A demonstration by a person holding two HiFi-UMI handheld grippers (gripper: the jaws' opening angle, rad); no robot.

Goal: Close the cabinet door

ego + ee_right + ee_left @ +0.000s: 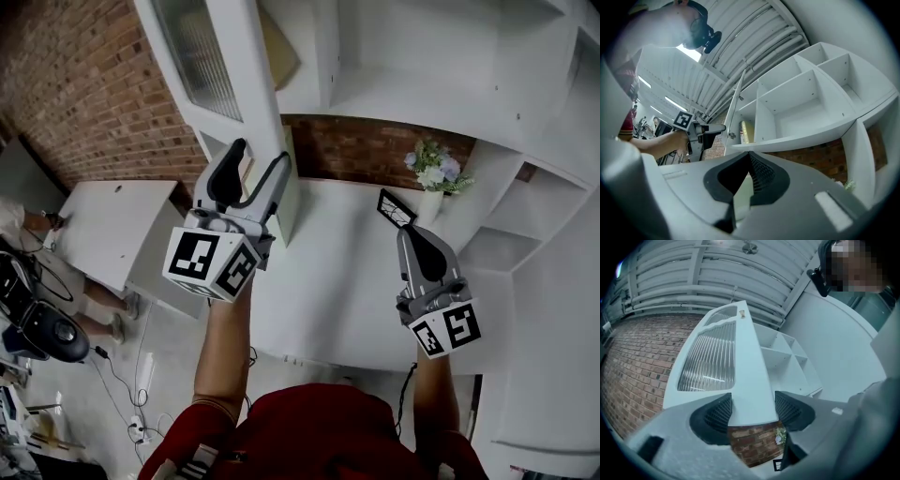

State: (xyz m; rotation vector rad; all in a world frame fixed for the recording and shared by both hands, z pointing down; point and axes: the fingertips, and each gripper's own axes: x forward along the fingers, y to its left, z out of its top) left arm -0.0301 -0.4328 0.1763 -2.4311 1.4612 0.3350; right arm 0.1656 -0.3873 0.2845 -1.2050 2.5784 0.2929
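Left gripper (258, 156): jaws spread wide, with the lower edge of the white-framed cabinet door with a ribbed glass panel (746, 369) between them; pad contact cannot be determined. Right gripper (419, 234): jaws closed, nothing between them. Both forearms reach forward, grippers tilted slightly upward. Left gripper view only: a small pale knob (742, 312) high on the door. Right gripper view only: the door seen edge-on at the left edge of the white open-shelf cabinet (806, 110), swung outward, long axis vertical.

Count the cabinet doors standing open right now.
1: the glass-panelled door at upper left, its edge between the left gripper's open jaws. Others may be out of frame.
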